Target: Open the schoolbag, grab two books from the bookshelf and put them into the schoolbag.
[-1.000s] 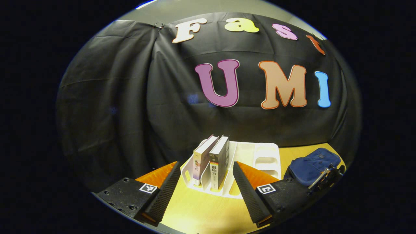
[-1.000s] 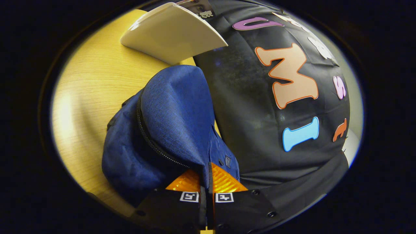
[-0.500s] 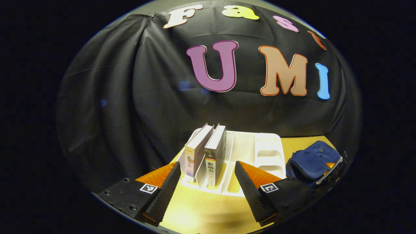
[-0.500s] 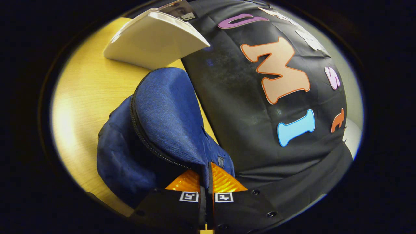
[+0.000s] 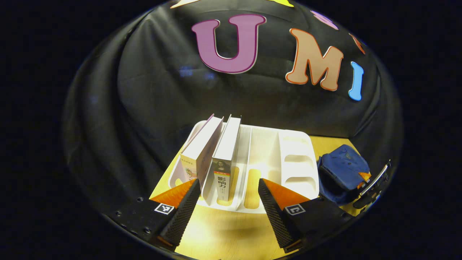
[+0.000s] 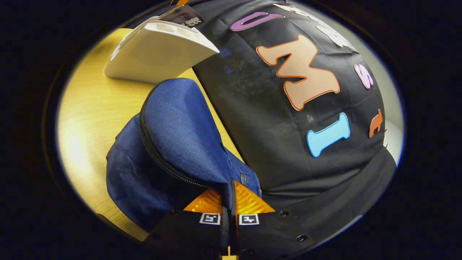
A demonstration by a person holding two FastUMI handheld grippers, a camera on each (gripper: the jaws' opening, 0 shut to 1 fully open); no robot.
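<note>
The left tongs point(image 5: 227, 196) are spread wide and empty, hanging over the desk point(image 5: 223, 234) just in front of the white bookshelf point(image 5: 299, 169), with the dark-spined book point(image 5: 225, 162) lined up in the gap between their fingers. That book stands upright in its slot, and the lighter book point(image 5: 200, 153) leans beside it on the side away from the schoolbag, their top edges close together. The blue schoolbag point(image 6: 173, 141) lies on the desk just beside the bookshelf's far end, and the right tongs point(image 6: 231, 196) are pressed together on a fold of its flap near the zipper, holding the mouth lifted open. The main risk appears to be at the bookshelf: with the two books so close, a finger coming in on the lighter book's side could strike its spine rather than slip between them, pushing it over or shoving the light bookshelf back along the desk. A grip taken only at the spine's lower end could also let the tall book swing or slide out once lifted. At the schoolbag, the pinch looks to hold only a thin strip of cloth; if it slips, the flap would likely fall shut over the opening, and a book brought across would meet closed fabric. Pulling harder on the flap might drag the soft bag against the bookshelf.
</note>
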